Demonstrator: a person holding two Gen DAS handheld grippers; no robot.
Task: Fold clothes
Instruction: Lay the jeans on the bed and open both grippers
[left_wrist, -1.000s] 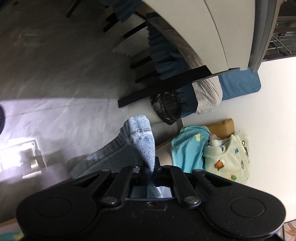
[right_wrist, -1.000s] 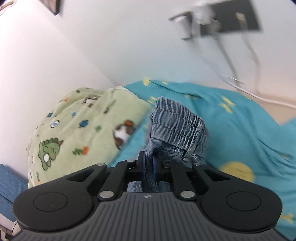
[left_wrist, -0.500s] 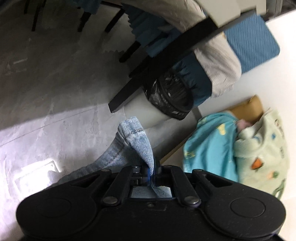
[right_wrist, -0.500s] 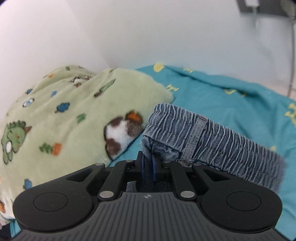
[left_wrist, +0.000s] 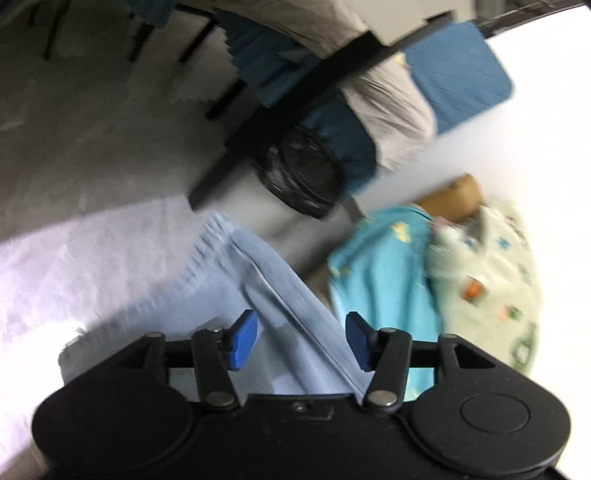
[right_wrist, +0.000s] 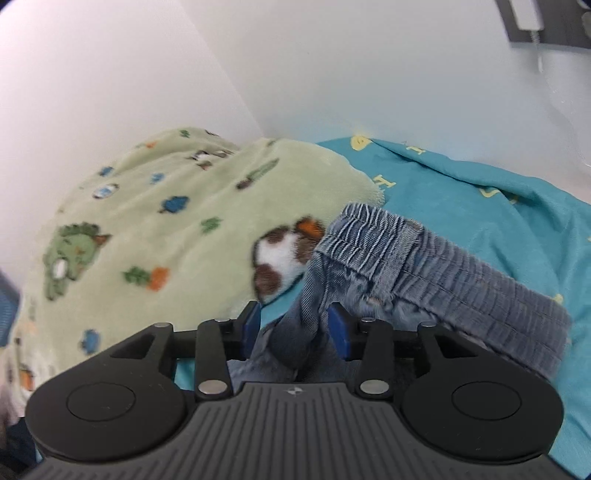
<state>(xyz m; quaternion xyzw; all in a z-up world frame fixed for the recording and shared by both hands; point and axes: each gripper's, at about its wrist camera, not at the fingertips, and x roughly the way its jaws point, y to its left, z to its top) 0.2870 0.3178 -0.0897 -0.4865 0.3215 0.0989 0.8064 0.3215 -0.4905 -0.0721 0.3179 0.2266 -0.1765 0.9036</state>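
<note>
**Both grippers let go of the denim trousers**

The left gripper has its blue pads spread wide, with the pale hem end of the denim trousers lying loose between them, touching neither pad as far as the blurred view shows. The cloth runs away from the gripper toward the upper left, over the grey floor. Right of it sit the teal garment and the green fleece blanket, with a black bag farther back.

The right gripper is likewise released, its fingers parted around a bunched fold just below the elastic waistband. The waistband rests on the teal garment, just beside the green fleece blanket.

The step in hand looks like setting the trousers down. To do it well, each gripper should probably back straight out along its own fingers, so that the pads do not snag and drag the cloth out of line.

The trousers' long axis seems to run from hem at the left gripper to waistband at the right one; the waistband itself stretches from upper left to lower right in the right wrist view.
</note>
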